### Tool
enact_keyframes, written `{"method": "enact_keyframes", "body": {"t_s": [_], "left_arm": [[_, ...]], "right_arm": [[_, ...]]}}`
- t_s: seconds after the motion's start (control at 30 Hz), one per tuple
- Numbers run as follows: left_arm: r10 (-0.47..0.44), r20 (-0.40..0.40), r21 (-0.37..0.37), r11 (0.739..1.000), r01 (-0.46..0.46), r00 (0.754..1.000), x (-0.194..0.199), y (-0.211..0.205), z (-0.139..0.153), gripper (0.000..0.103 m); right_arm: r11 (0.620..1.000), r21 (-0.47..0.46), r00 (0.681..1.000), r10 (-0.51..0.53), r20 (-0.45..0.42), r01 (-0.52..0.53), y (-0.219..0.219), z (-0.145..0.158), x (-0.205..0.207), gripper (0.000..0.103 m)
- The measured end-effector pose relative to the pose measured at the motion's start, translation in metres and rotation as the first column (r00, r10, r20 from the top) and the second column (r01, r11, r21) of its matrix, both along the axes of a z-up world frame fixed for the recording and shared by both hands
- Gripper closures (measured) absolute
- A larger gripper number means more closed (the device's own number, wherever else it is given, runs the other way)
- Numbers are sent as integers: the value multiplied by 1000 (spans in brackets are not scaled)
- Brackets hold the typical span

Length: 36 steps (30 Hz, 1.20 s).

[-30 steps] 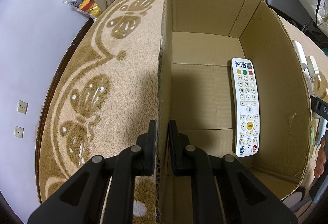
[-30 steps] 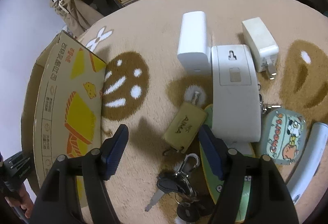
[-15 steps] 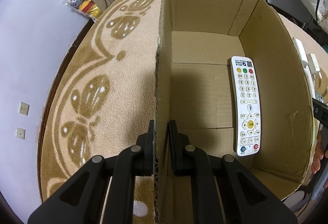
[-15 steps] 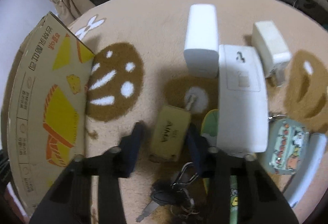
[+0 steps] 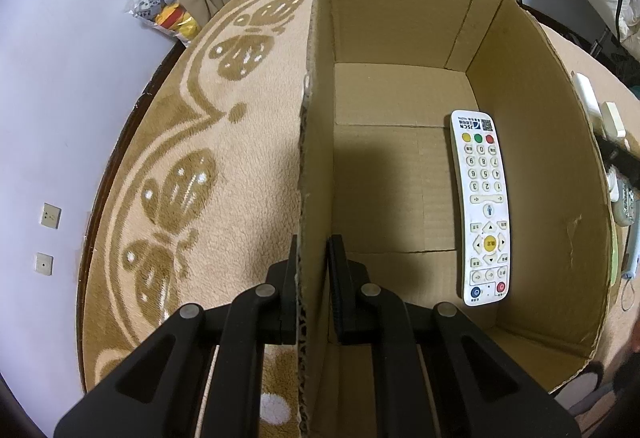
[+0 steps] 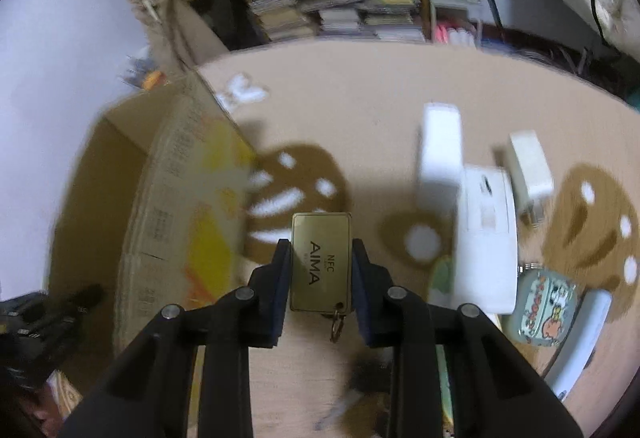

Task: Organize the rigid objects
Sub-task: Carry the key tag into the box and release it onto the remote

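Note:
My left gripper [image 5: 312, 250] is shut on the near left wall of an open cardboard box [image 5: 532, 165]. A white remote control [image 5: 482, 205] lies on the box floor by the right wall. My right gripper [image 6: 319, 258] is shut on a gold AIMA NFC key tag [image 6: 321, 262] and holds it lifted above the rug, its ring hanging below. The box [image 6: 172, 222] stands to the left in the right wrist view, its printed side facing me.
On the beige patterned rug [image 6: 360, 109] to the right lie a white block [image 6: 440, 141], a white flat device [image 6: 486, 234], a white charger [image 6: 528, 169], a cartoon tag [image 6: 548, 314] and a pale tube [image 6: 580, 342]. Bookshelves [image 6: 352, 5] stand behind.
My right gripper closed on the gold key tag and lifted it off the rug, swinging toward the box. My left gripper kept its hold on the box wall.

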<state>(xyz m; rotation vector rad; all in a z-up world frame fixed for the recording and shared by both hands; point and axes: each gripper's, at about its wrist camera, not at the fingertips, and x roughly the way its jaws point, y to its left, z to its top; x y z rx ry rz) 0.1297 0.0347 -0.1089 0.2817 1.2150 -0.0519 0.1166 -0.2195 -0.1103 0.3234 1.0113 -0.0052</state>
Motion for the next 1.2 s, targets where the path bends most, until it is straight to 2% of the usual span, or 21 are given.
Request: {"method": "enact_keyframes", "body": {"t_s": [0.23,0.47,0.7,0.93,1.2], "left_arm": [[-1,3,1,1000,1,1000,0,-1,0,93],[1,3,-3,1000,-1,1000,0,-2,2,92],[2,1,-6,1000,-2,1000,0,-2,3,92],[4,2,-7,1000,-4,1000,0,-3,3,92],[9,2,-13,1000,-9,1000,1,-3,3,92]], "right_arm": [[997,-13,986,79,148,-78,32,65,7,73],[989,1,963,143,230,-147,62,99,14,73],[982,66,963,158,218,-176,74,84,21,73],[976,118,975,162,155,-181,77,56,25,72],[981,87,982,168,90,-176,84,36,27,72]]}}
